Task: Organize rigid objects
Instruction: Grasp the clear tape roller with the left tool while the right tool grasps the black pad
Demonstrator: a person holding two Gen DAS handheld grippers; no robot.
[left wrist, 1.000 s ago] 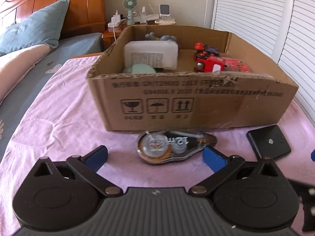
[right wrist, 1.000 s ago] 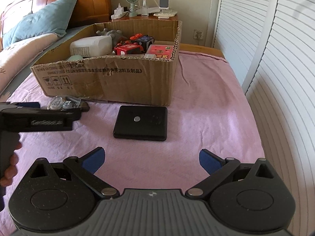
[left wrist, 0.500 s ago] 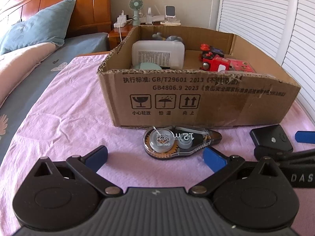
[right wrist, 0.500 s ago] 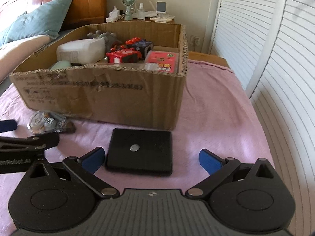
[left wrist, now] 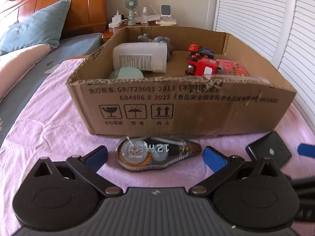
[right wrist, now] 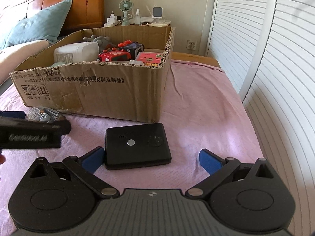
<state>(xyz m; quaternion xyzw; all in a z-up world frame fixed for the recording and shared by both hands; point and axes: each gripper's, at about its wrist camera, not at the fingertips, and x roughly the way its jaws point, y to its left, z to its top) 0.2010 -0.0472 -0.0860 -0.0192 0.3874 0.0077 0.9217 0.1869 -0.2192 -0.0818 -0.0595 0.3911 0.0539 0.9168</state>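
A clear correction-tape dispenser (left wrist: 157,153) lies on the pink cloth just in front of the cardboard box (left wrist: 196,106). My left gripper (left wrist: 155,156) is open, its blue fingertips on either side of the dispenser. A flat black device (right wrist: 136,145) lies on the cloth to the right; it also shows in the left wrist view (left wrist: 269,151). My right gripper (right wrist: 150,158) is open, its left fingertip close beside the device. The dispenser also shows in the right wrist view (right wrist: 43,115), behind the left gripper's body.
The box holds a white bottle (left wrist: 139,58), a red toy train (left wrist: 202,65), a pink card box (left wrist: 234,70), a grey plush (left wrist: 155,39) and a green object (left wrist: 128,73). A nightstand with a fan (left wrist: 131,9) stands behind. Louvred doors (right wrist: 275,59) are at right.
My left gripper has moved forward, bringing the dispenser between its fingertips. My right gripper has closed in on the black device, then shifted slightly right.
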